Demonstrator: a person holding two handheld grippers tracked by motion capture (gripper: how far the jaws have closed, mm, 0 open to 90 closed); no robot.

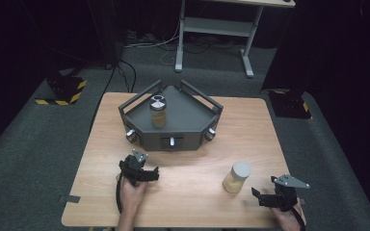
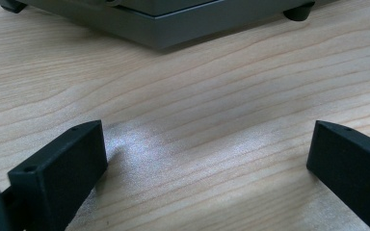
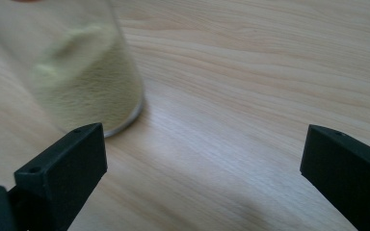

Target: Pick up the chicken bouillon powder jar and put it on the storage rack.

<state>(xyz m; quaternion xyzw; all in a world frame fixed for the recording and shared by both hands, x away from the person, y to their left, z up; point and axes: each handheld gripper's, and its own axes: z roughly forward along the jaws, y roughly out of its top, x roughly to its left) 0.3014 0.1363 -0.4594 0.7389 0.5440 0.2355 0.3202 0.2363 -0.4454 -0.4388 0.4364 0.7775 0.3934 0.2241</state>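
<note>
Jar stands near the grey tray, just beside the right gripper; both grippers' jaws are spread and empty. Approach step, I judge: next, centre the jaws around it.

The pale wooden surface shows fine straight grain, light tan with darker streaks. On it, the clear glass jar of yellowish-beige powder carries a pale grey lid. The dark grey metal angular tray holds a second clear jar of tan powder with a black-and-white lid. Both hand-held grippers, left and right, are matte black with grey top plates.
</note>
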